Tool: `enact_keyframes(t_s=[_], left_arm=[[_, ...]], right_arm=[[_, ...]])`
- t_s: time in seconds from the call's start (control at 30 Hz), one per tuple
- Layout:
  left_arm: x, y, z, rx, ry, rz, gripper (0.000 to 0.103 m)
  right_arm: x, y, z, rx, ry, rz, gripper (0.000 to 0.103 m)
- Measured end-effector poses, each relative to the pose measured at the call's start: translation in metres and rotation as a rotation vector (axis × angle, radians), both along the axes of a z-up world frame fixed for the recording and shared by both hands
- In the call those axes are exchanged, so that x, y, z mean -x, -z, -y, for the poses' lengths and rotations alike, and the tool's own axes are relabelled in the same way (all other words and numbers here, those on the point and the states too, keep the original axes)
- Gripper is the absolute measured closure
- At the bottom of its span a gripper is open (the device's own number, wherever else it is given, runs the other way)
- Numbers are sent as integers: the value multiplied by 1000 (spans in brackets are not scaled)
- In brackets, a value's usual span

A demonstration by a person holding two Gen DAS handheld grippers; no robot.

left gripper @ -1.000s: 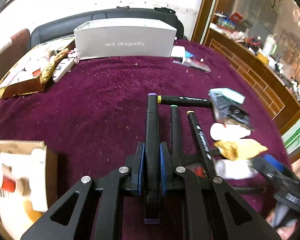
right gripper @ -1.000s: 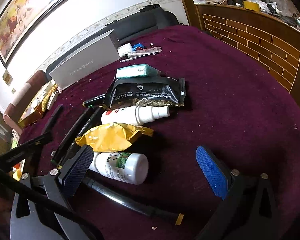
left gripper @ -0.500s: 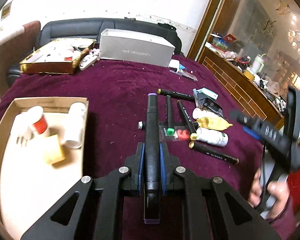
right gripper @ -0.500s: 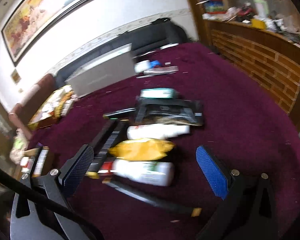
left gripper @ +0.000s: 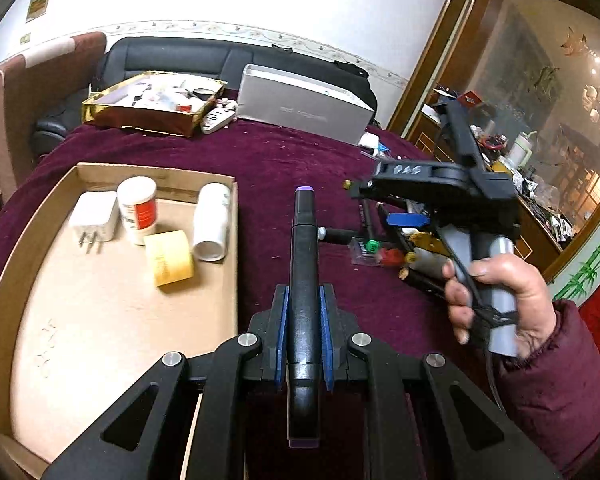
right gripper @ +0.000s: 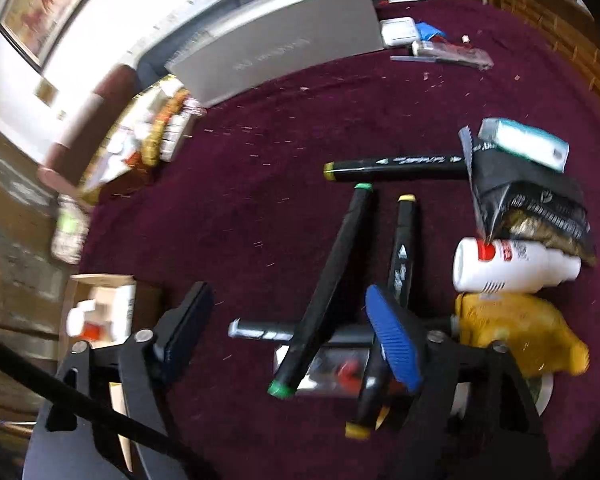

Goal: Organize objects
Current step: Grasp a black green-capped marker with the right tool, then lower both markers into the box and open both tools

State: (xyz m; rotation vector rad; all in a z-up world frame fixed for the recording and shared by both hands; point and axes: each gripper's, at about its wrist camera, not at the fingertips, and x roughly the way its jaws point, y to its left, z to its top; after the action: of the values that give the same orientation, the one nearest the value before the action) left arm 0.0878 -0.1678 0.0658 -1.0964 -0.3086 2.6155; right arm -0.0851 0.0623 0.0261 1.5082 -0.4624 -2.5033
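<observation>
handwritten "pas" on the right hand-held gripper (left gripper: 406, 220); grey box (left gripper: 304, 104) lettering too blurred

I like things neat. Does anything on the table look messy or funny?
Yes. The black markers lie crossed over each other on the purple cloth, not lined up. One rests tilted on a clear case, and a yellow packet beside them looks crumpled.

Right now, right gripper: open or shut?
Open. The right gripper has its blue pads spread wide over the green-capped marker, gripping nothing.
</observation>
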Motion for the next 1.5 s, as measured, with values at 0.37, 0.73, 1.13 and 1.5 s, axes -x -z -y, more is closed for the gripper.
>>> enact_keyframes(t_s=[0.37, 0.73, 1.13, 1.5], left_arm=[[1, 9, 20, -19, -31, 9, 92], [-16, 8, 61, -41, -123, 11, 92], [-18, 24, 95, 59, -204, 80, 92], [4, 43, 112, 106, -205, 157, 92]], right_arm=[[11, 23, 31, -278, -6, -15, 85], [-34, -10, 13, -16, -30, -95, 91], [-103, -22, 94, 276, -276, -5, 90], [-118, 9, 183, 246, -393, 90, 90]])
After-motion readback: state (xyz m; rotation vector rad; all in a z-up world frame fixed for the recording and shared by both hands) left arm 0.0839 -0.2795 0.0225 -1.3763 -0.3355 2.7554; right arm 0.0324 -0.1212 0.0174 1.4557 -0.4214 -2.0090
